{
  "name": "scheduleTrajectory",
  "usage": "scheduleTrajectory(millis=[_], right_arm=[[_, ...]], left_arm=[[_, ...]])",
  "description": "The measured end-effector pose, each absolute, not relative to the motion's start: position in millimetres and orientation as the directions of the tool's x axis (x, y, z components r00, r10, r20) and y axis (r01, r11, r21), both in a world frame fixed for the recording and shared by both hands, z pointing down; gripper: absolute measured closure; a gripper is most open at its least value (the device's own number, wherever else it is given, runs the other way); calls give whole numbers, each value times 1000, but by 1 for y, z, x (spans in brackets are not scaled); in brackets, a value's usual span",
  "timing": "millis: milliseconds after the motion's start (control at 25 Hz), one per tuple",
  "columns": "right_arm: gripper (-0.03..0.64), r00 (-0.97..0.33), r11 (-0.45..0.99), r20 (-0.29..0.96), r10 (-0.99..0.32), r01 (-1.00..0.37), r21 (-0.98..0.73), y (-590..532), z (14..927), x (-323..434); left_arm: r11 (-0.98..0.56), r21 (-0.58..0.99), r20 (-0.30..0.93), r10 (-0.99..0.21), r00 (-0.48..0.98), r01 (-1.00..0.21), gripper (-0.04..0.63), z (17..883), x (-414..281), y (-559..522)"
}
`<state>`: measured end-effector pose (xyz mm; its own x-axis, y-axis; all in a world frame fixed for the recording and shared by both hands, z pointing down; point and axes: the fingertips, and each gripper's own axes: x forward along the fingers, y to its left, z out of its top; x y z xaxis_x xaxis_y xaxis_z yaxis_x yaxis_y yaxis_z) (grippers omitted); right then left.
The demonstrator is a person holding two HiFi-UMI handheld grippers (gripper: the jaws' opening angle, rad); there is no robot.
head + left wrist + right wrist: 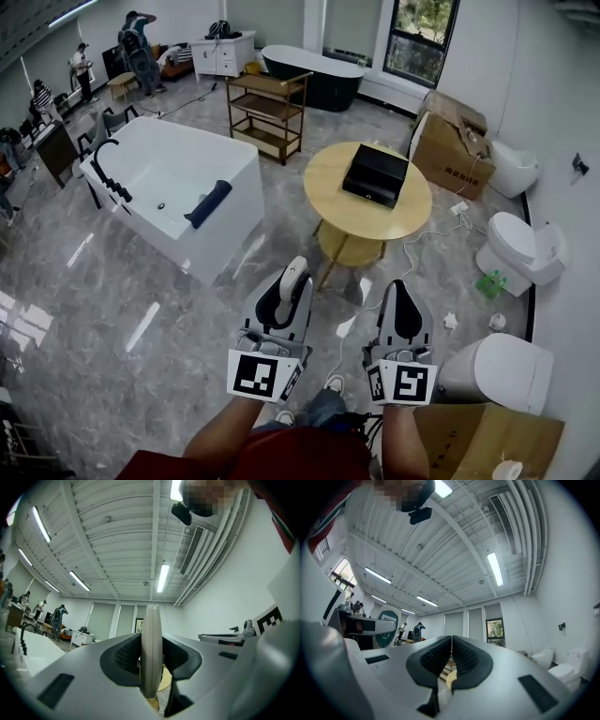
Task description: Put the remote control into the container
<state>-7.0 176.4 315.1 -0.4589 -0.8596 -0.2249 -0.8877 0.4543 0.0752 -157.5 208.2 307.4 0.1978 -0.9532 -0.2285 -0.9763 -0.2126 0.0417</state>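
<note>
My left gripper [292, 279] clamps the remote control [151, 648], its length pointing forward, with the container [375, 175] ahead, slightly right; the right gripper [400, 289] is closed and empty.

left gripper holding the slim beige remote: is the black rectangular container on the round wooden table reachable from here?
Probably not yet. The left gripper, shut on the remote control, sits well short of the table and container. Open grey floor lies between, so stepping closer should do.
</note>
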Motion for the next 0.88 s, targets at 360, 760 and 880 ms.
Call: scheduleTrajectory(millis=[360,760,880], right_arm=[[594,-445,440,-207,-871,-895,72,87,317,31],[594,-436,433,-219,-873,-899,62,-9,309,94],[594,-431,432,-225,-874,-901,50,-30,310,113]], left_arm=[[-224,45,-230,-951,208,-974,474,302,-124,119],[-219,45,-225,-953,204,-975,474,297,-68,17],[-218,36,-226,-952,205,-975,474,296,-49,-3]])
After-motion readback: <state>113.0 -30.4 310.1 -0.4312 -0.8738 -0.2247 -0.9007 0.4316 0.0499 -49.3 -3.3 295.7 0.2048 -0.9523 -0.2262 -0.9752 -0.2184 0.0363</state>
